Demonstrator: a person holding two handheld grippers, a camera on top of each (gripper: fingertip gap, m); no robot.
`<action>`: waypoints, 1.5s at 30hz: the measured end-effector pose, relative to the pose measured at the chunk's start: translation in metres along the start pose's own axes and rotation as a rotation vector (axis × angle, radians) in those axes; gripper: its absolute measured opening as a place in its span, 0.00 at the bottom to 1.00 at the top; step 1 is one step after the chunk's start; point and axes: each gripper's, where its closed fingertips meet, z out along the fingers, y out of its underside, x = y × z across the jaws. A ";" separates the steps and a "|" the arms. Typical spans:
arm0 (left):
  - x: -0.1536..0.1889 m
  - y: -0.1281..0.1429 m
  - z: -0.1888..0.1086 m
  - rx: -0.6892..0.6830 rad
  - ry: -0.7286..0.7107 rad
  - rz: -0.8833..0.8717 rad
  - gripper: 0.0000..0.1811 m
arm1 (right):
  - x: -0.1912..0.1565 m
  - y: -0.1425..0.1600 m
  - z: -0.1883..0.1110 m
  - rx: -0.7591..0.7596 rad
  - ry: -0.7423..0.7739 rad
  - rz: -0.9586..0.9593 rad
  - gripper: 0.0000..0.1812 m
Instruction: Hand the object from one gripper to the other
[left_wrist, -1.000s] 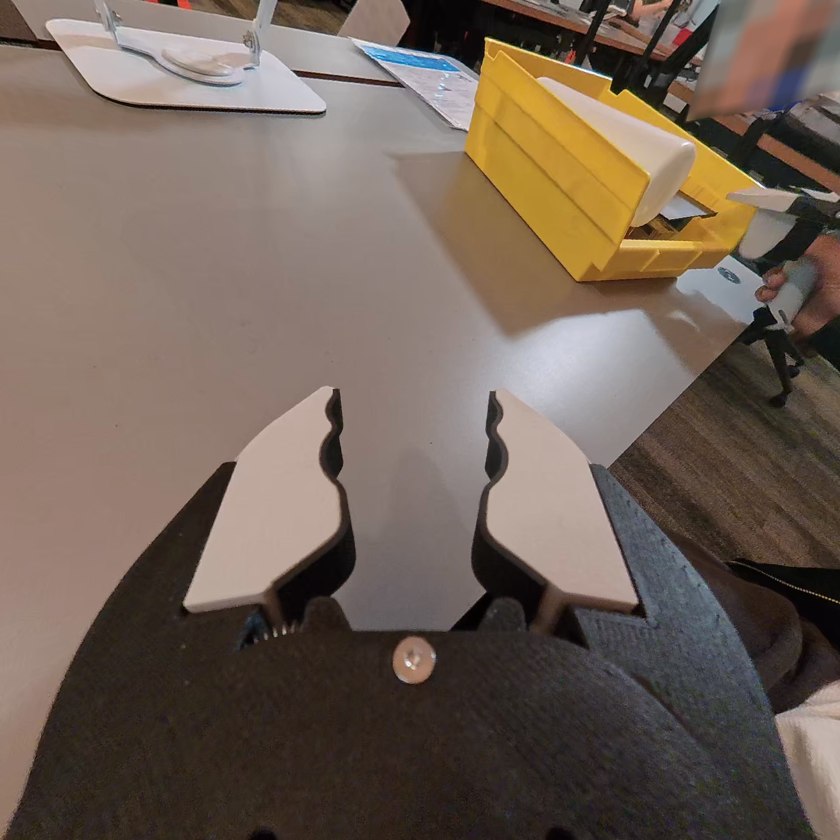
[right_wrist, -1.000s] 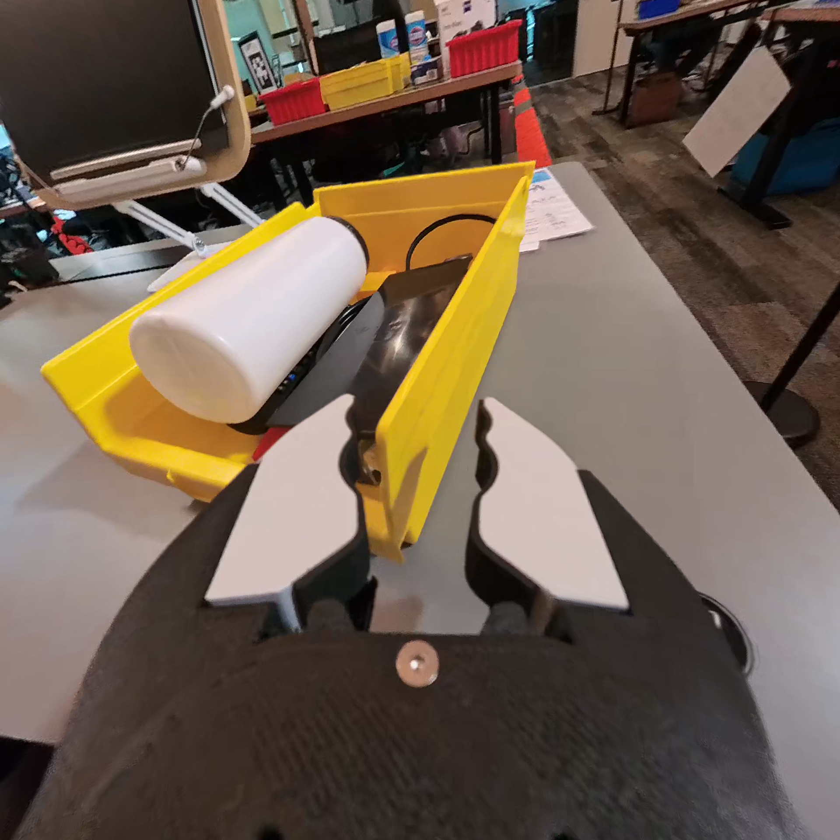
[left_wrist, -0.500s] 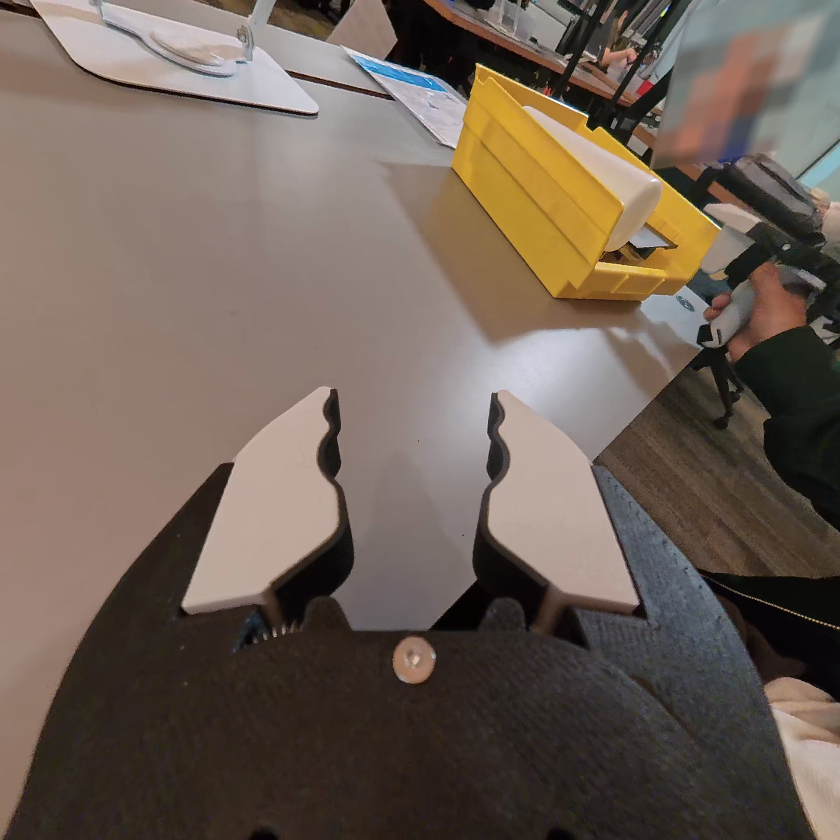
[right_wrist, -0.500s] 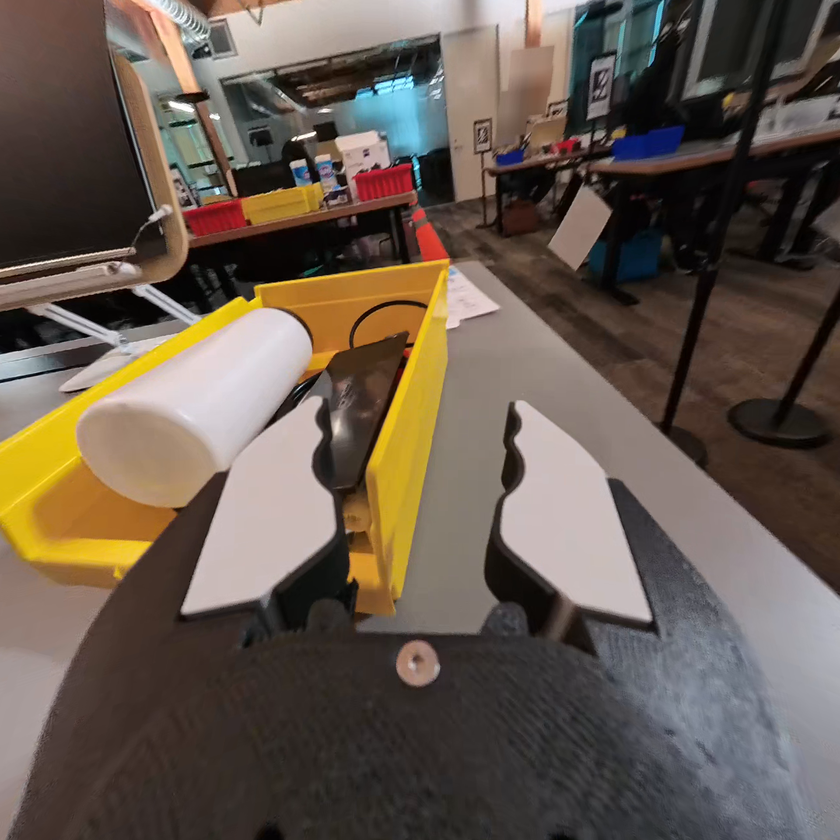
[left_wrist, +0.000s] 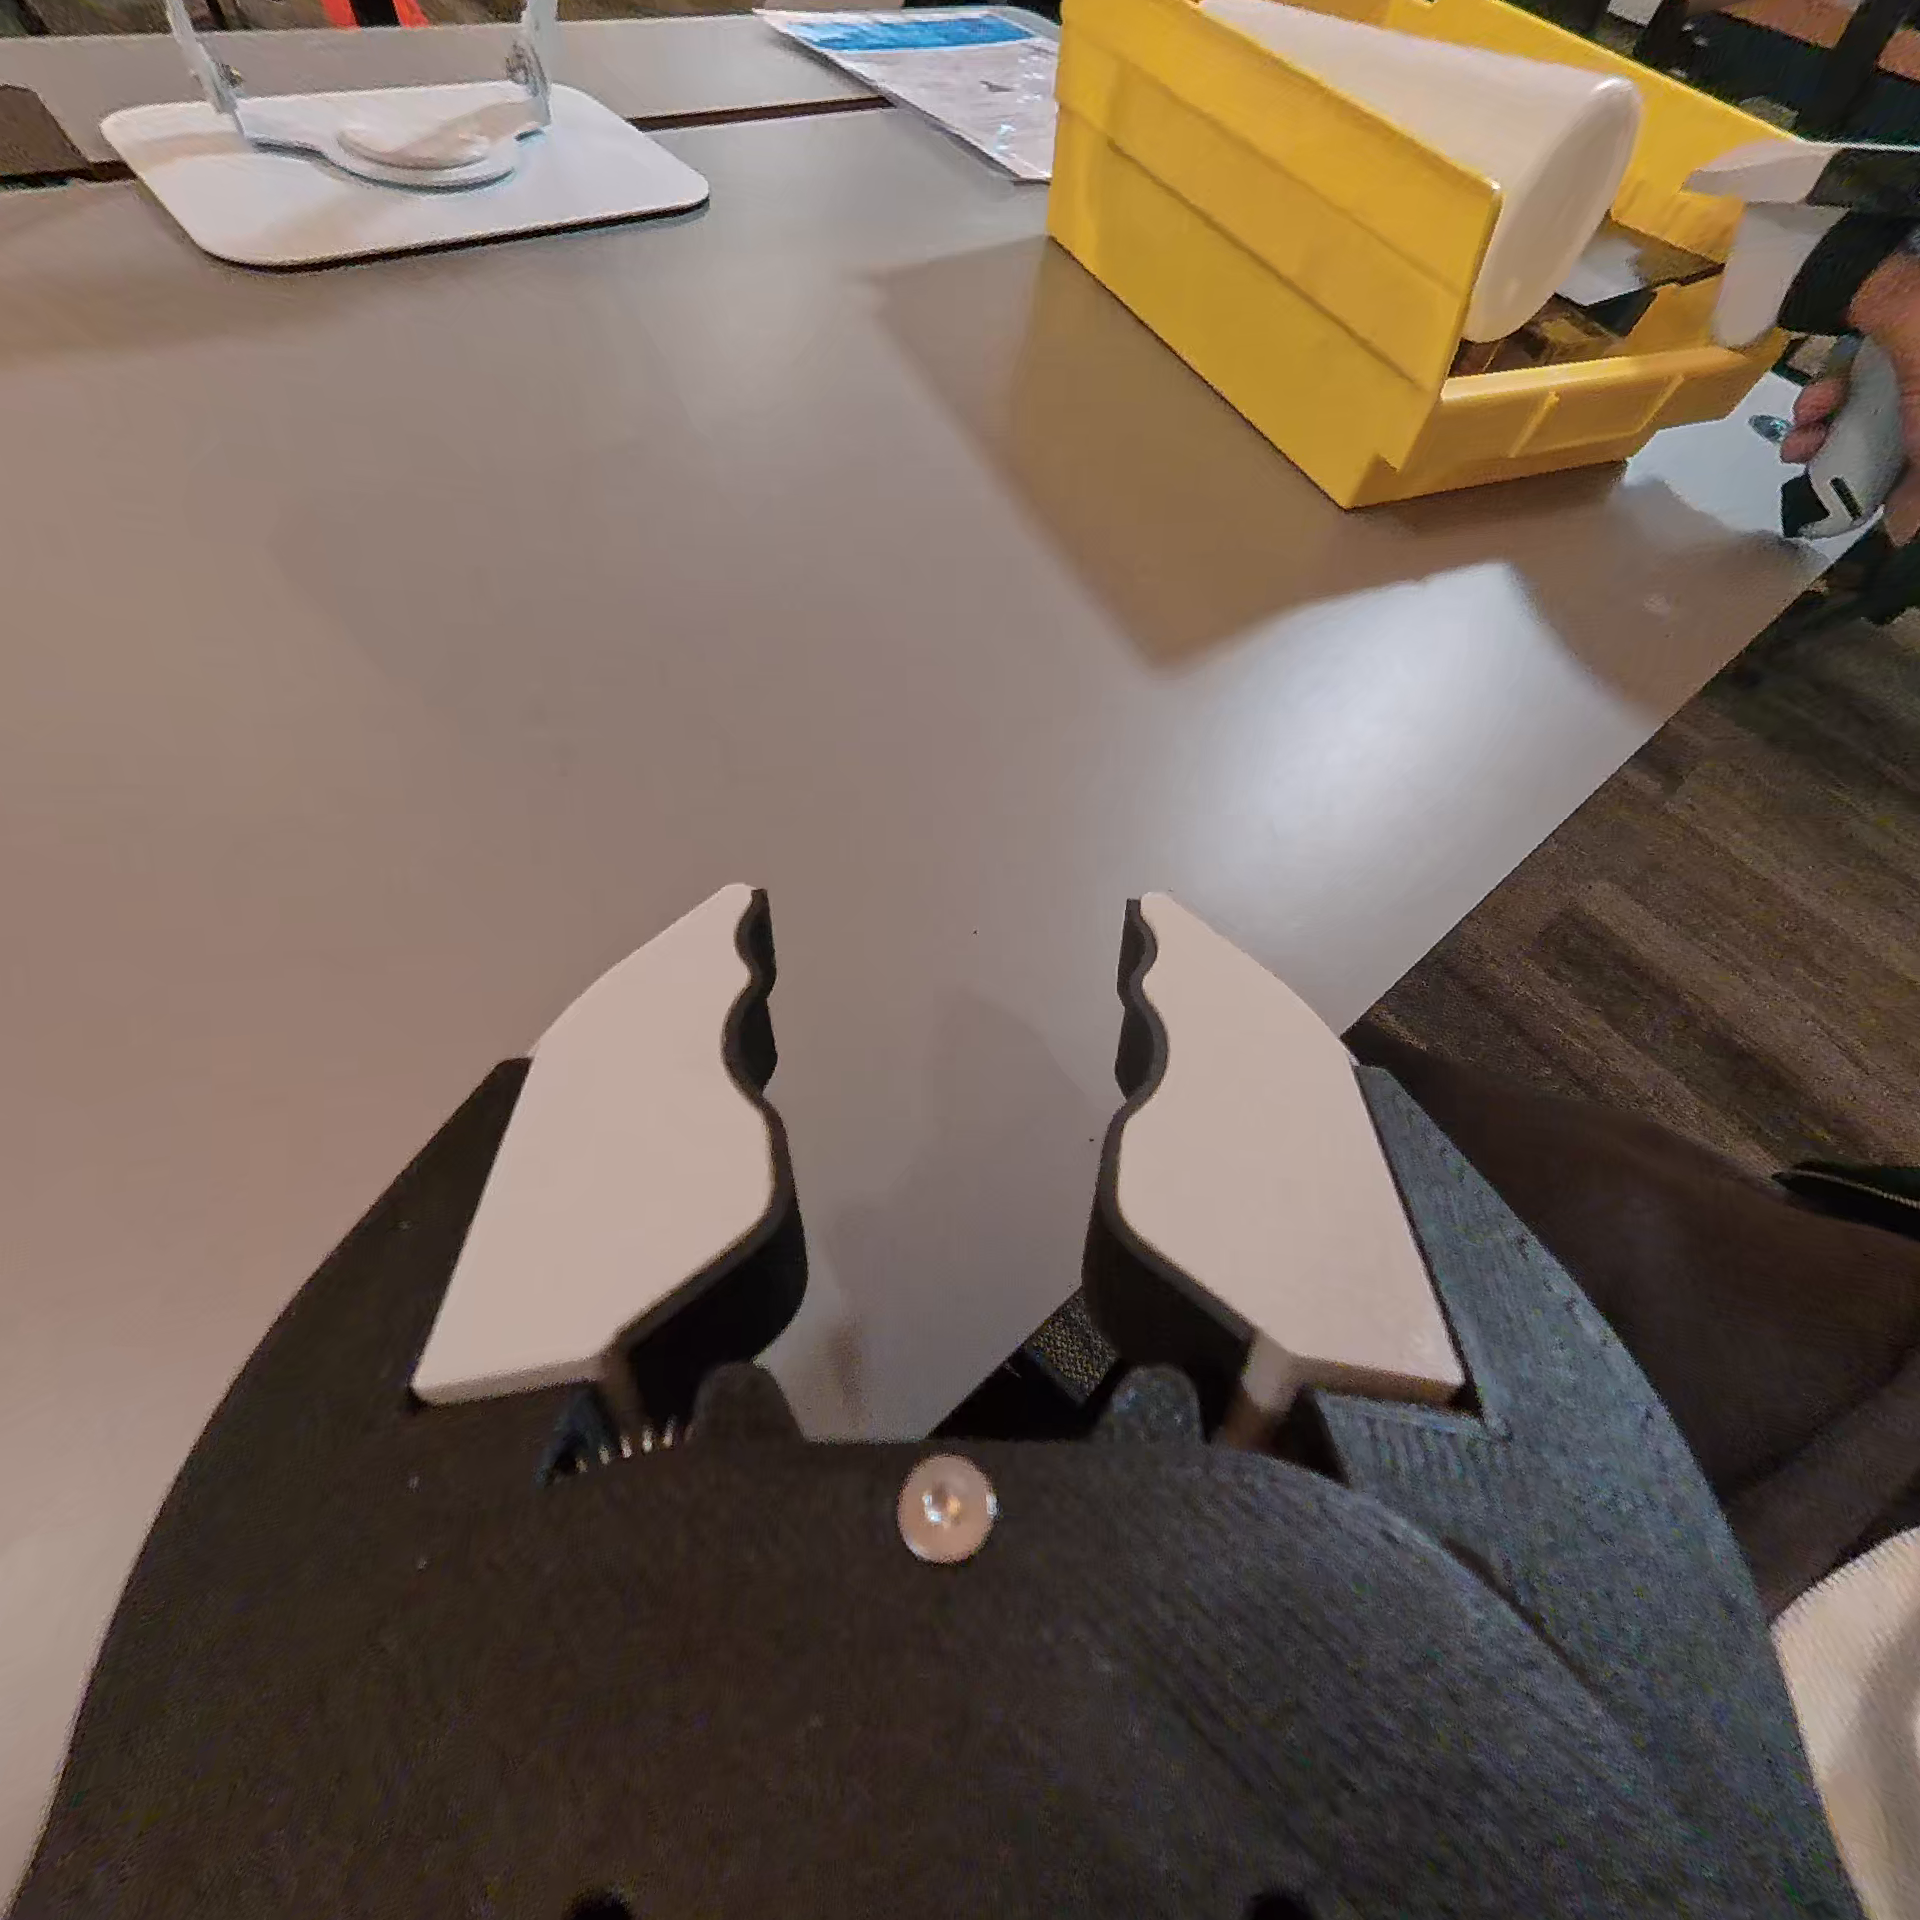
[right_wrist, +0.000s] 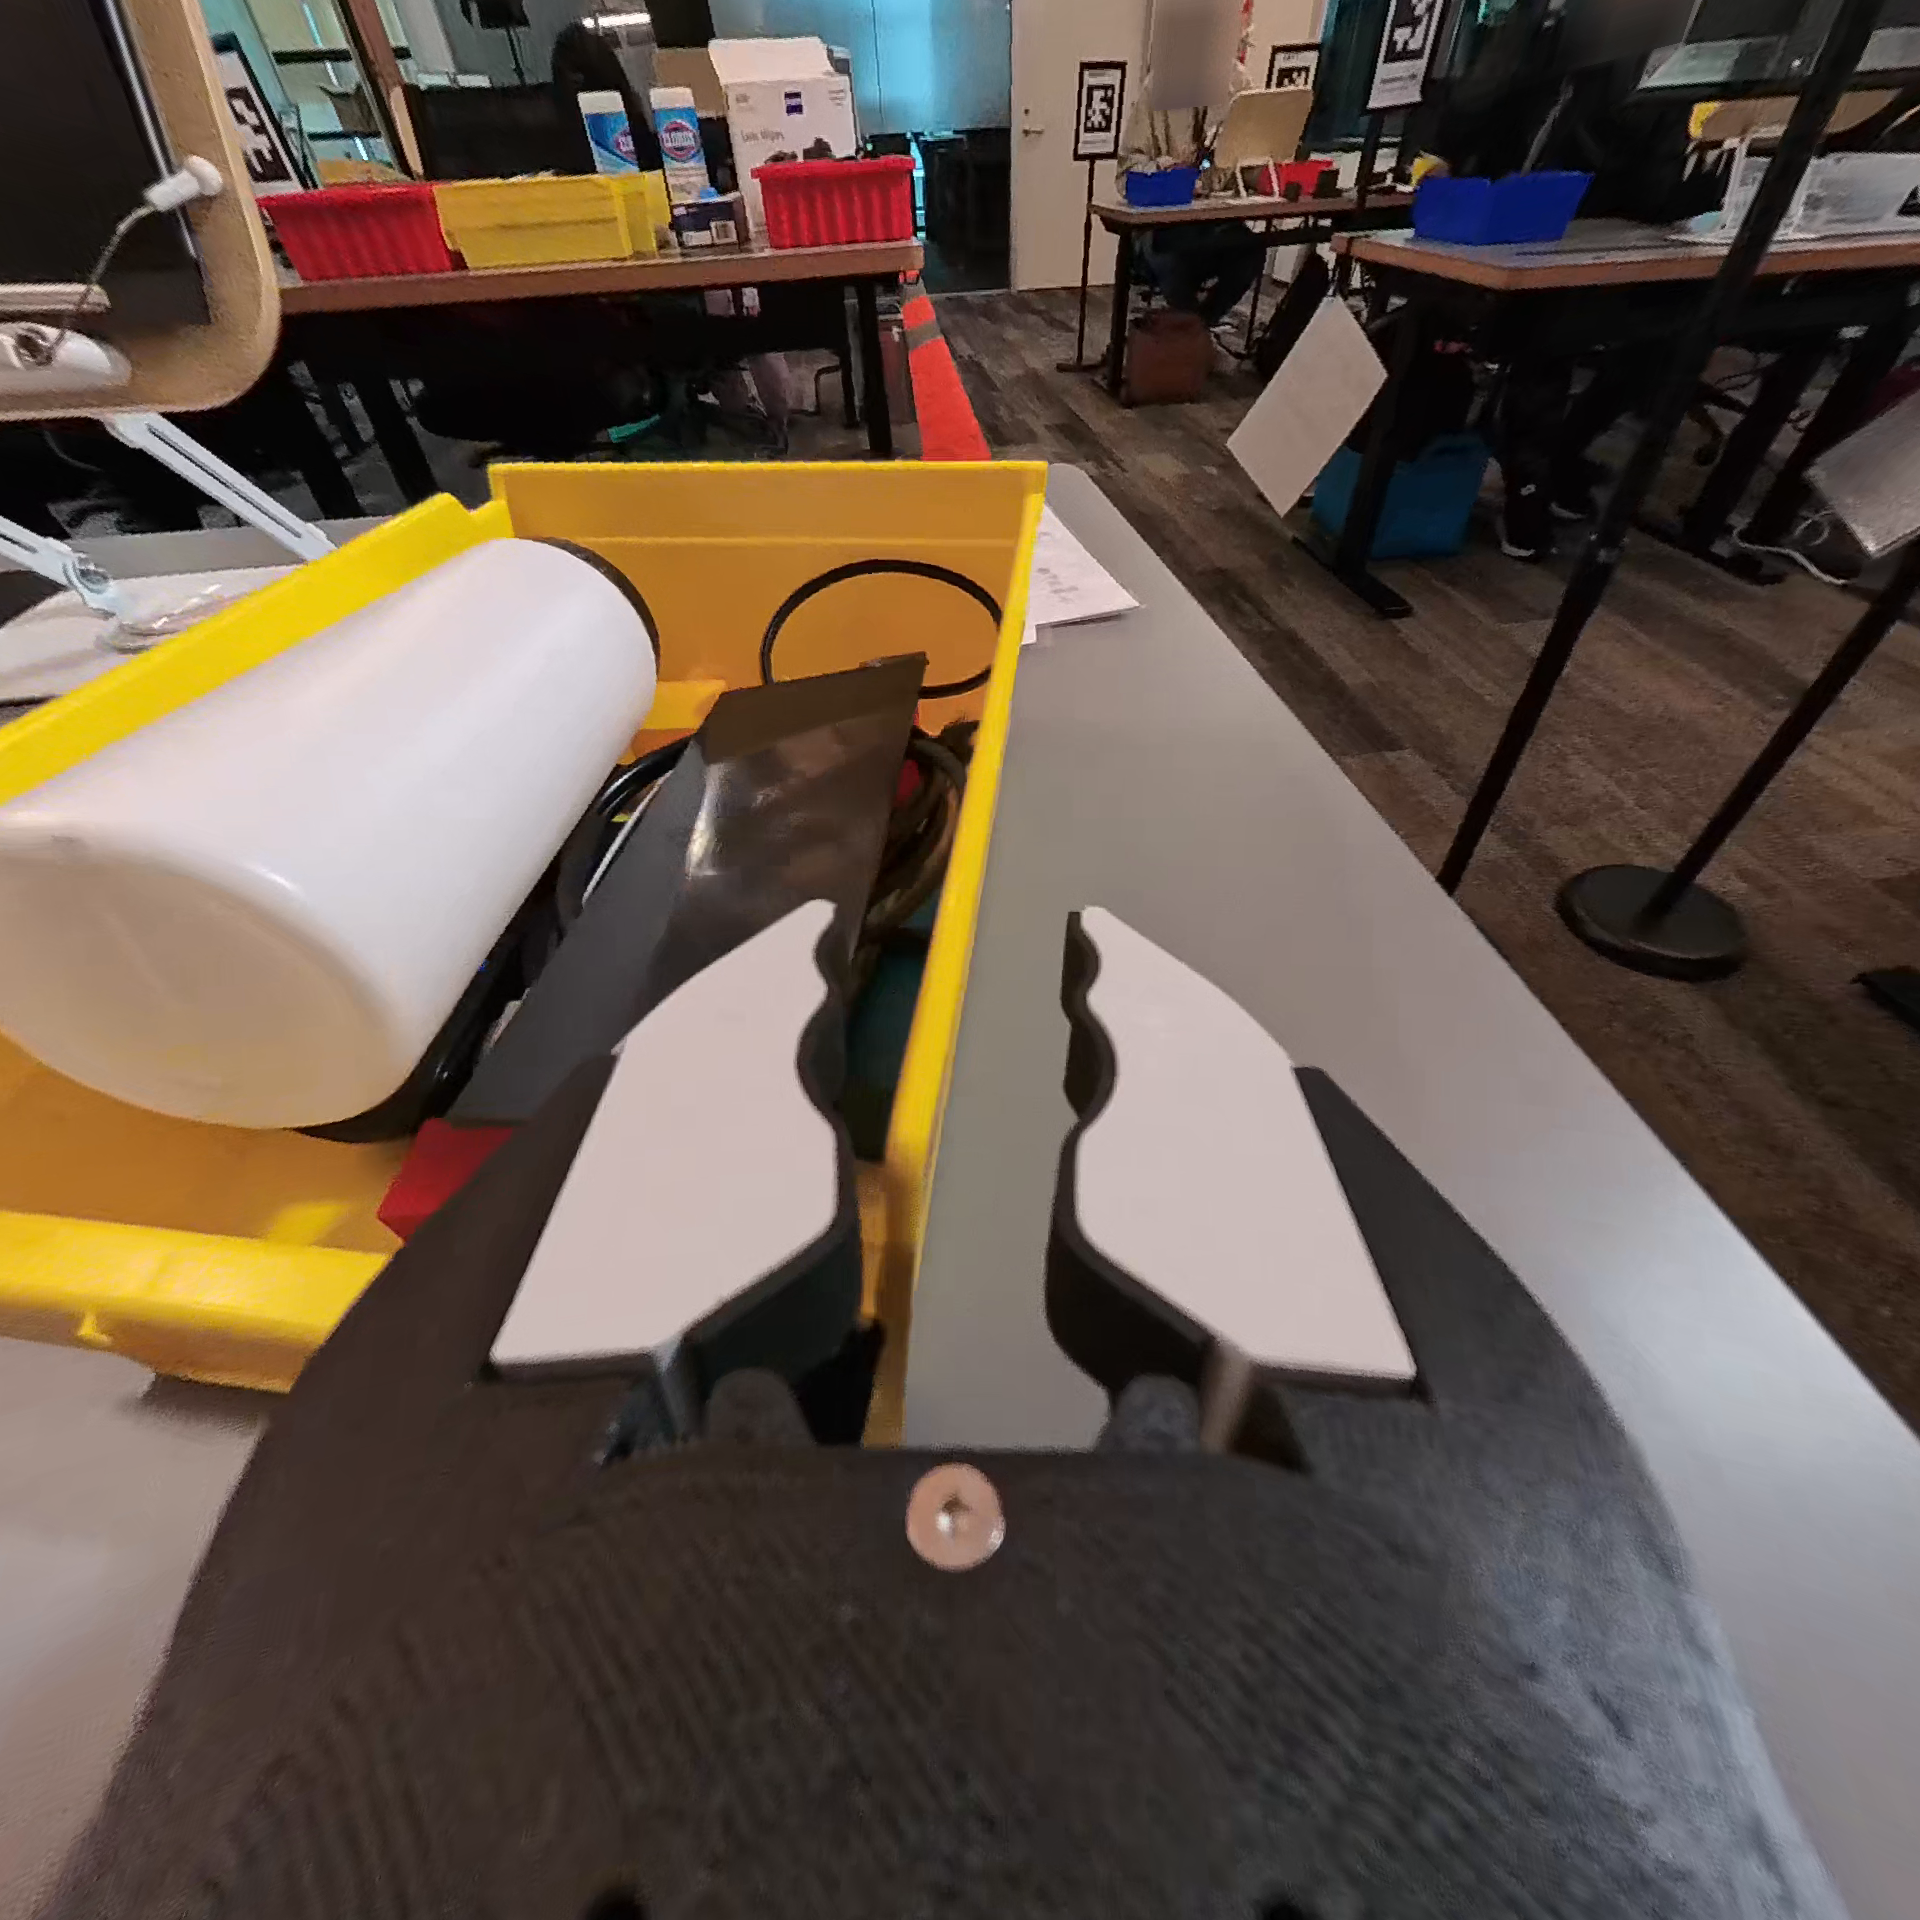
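The right gripper (right_wrist: 948, 935) is hovering with its jaws apart and empty, straddling the right wall of the yellow bin (right_wrist: 961, 914) at the table's (left_wrist: 623, 582) right front corner. The left gripper (left_wrist: 945, 914) is waiting parted and empty over the table's front edge. The likely object, a white bottle (right_wrist: 312, 831), is lying on its side across the bin's left rim, resting on a black flat piece (right_wrist: 790, 810) and cables. It is probably light, rigid and smooth, so slippery; gripping across its barrel near the closer end looks safest.
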 end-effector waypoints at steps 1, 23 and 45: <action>-0.001 0.000 -0.001 0.002 -0.002 -0.003 0.36 | 0.000 0.000 0.001 -0.004 0.007 0.001 0.21; -0.007 0.006 -0.018 0.024 -0.004 -0.067 0.37 | 0.003 0.023 0.023 -0.179 0.101 -0.051 0.05; -0.001 0.008 -0.015 0.014 0.010 -0.040 0.37 | 0.001 0.026 0.024 -0.195 0.037 0.020 0.03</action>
